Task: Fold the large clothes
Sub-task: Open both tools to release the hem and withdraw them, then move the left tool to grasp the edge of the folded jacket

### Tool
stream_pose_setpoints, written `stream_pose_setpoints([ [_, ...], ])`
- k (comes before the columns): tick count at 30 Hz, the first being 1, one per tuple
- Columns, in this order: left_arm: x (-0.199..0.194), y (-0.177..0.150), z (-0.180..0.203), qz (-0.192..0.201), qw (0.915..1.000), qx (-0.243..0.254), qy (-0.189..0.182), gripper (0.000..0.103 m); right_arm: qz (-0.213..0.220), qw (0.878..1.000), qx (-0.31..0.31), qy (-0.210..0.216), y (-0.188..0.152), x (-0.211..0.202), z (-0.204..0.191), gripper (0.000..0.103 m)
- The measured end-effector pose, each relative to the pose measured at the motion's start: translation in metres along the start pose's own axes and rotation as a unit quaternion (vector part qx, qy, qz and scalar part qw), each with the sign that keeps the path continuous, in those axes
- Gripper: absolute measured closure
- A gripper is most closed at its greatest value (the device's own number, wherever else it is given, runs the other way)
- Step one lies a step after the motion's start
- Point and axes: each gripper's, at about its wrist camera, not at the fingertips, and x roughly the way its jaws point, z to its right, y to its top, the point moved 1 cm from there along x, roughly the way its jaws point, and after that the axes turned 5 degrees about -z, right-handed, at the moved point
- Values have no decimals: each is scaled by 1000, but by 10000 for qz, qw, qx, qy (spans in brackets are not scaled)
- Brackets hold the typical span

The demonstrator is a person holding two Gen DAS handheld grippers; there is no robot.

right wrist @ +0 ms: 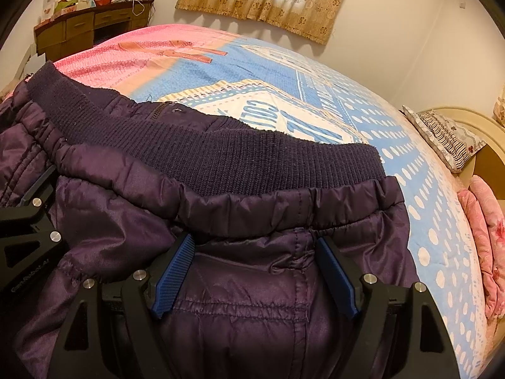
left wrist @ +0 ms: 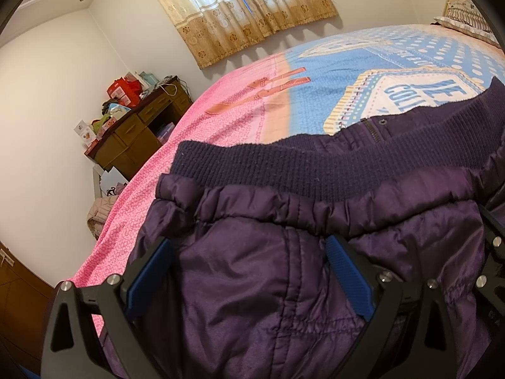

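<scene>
A dark purple padded jacket lies on the bed, filling the near part of both wrist views. Its shell is a shiny, quilted fabric with stitched seams running across and down it, puckered into a gathered channel just below a broad ribbed knit band of a duller navy-purple. The band lies flat across the far edge of the garment, and behind it a zip and a small snap stud show on the layer beneath. The bedspread is pink on the left and blue with white dots and lettering on the right. The left gripper is over the jacket's left part with its blue-padded jaws spread wide, shell fabric bulging up between them; the pads do not look pressed onto it. The right gripper is over the right part, jaws likewise spread, with a vertical seam of the jacket between the pads. Each gripper's black frame shows at the edge of the other's view, so the two are close beside each other. A wooden desk piled with boxes stands in the corner, a patterned curtain hangs behind, and a pillow lies at the head of the bed.
</scene>
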Motion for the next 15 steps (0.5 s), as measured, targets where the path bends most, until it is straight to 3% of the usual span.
stream_pose_setpoints([
  [3,0,1,-5,-22,9999,-3,-147,3,-8,10000,-13,-21,0,0,0,23],
  [6,-12,2,-23,-13,9977,83,-679,4,-22,10000,42,74,1,-1,2,24],
  [11,-62,-19,-99,603,9904,-246,-1217,0,-209,9976,274,607,0,-21,23,23],
  [13,-71,-40,-143,711,9852,-503,-1474,0,129,9981,276,528,-3,-53,22,23],
  [15,-63,-58,-172,671,9822,-718,-1599,0,551,9959,50,722,-6,-86,7,20],
])
